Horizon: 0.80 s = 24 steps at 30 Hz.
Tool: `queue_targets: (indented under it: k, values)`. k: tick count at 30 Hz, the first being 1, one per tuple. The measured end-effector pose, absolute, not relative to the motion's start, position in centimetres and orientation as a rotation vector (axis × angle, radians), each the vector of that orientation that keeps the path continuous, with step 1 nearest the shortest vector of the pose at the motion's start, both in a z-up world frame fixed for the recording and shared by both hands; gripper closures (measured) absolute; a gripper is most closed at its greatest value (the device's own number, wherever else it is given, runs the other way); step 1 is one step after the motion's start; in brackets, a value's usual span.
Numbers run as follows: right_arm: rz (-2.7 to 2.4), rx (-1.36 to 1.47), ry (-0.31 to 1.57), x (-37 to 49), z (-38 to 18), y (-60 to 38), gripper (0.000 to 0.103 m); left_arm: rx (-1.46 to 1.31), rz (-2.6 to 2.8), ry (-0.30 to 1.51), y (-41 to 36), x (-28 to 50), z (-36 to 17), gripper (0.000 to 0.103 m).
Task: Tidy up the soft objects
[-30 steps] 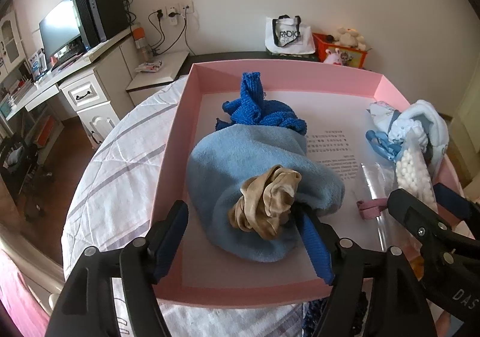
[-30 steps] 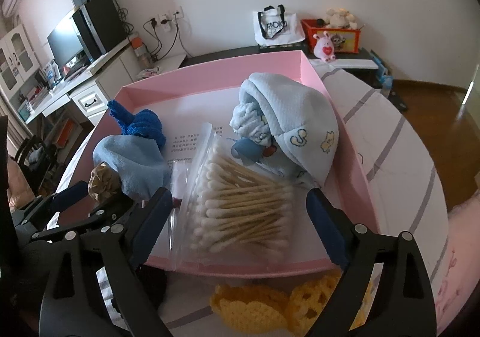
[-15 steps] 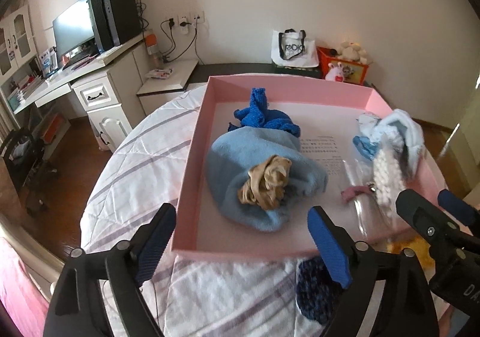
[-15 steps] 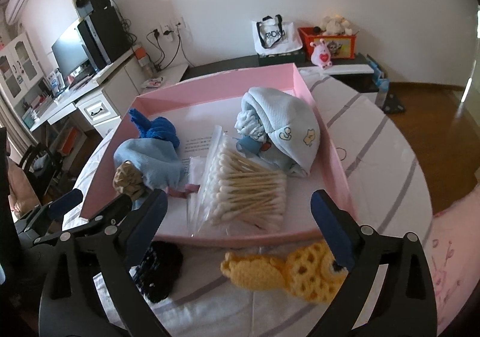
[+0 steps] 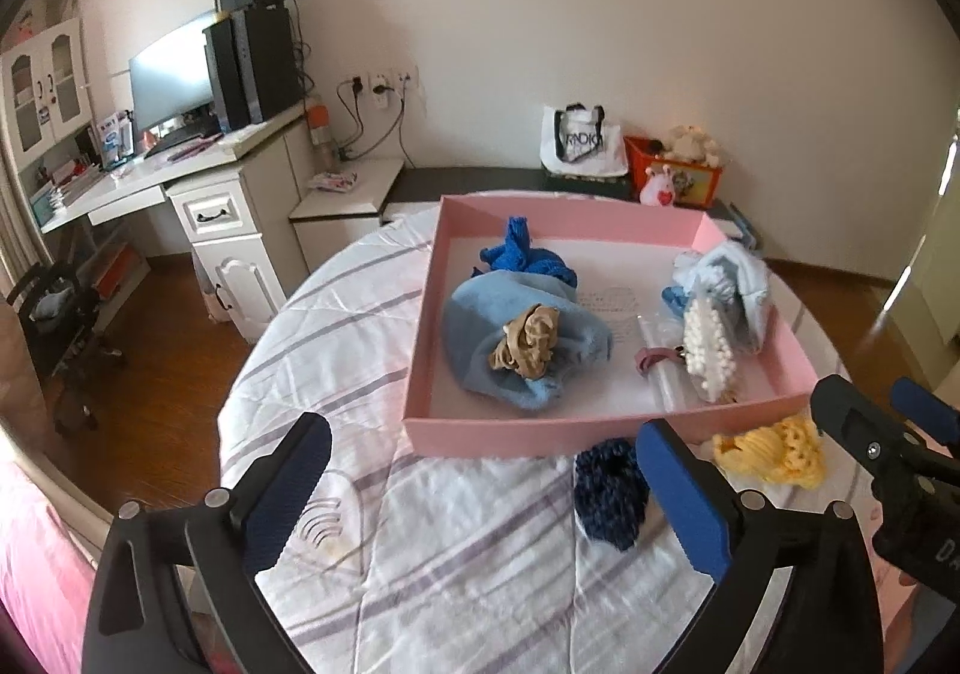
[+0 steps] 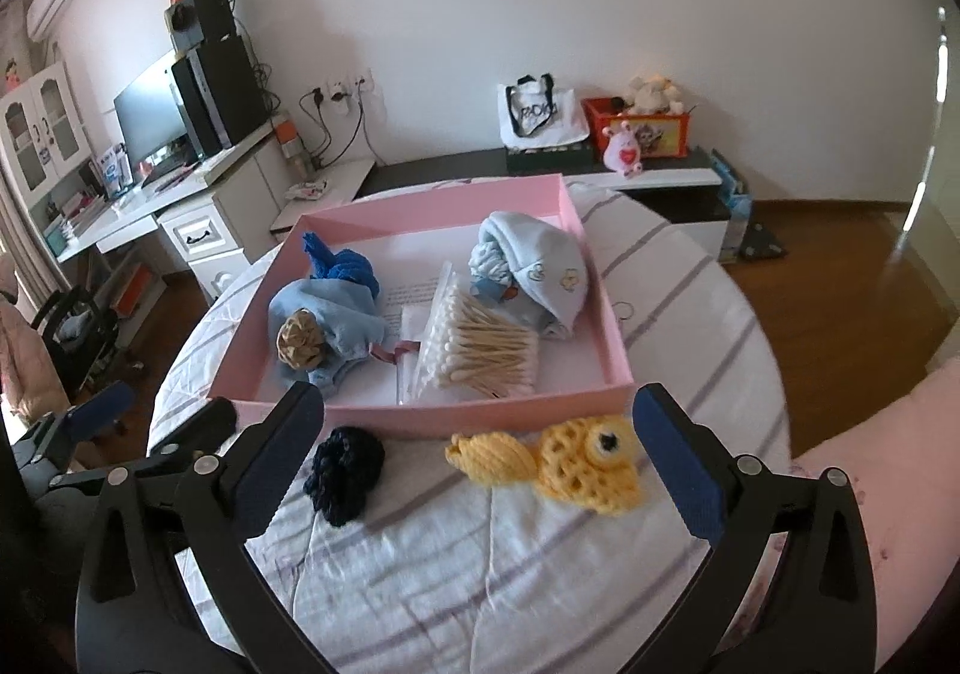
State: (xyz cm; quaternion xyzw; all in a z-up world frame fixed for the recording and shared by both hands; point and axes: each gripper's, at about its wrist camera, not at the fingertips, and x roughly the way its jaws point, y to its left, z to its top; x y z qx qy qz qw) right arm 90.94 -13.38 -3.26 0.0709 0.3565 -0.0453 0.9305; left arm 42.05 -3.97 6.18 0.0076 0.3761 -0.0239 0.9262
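A pink tray point(image 5: 570, 434) point(image 6: 420, 425) holds a light blue cloth point(image 5: 474, 326) with a tan scrunchie point(image 5: 528, 341) on it. Also in the tray are a dark blue knit point(image 5: 528, 254), a pale blue baby hat point(image 6: 546, 266) and a bag of cotton swabs point(image 6: 480, 344). In front of the tray, on the table, lie a navy scrunchie point(image 5: 609, 494) point(image 6: 345, 464) and a yellow crochet fish point(image 6: 558, 461) point(image 5: 774, 452). My left gripper point(image 5: 480, 428) and right gripper point(image 6: 479, 395) hover before the tray. Both sets of jaws are opening, with nothing between them.
The round table point(image 5: 360, 350) has a white striped cloth, and its edge curves close on the left. A white desk point(image 5: 198, 182) with a monitor stands at the back left. A low dark bench point(image 6: 480, 167) carries a tote bag and a toy box.
Both grippers have drawn back and up from the tray, and their jaws stand wider. The navy scrunchie and the yellow fish have come into view in front of the tray.
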Motion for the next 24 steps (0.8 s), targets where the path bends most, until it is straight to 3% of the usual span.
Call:
queue_targets:
  k: [24]
  values:
    - [-0.087,0.063,0.563,79.5,3.1,-11.2,0.000,0.001,-0.026,0.589,-3.1,26.7,13.4,0.000]
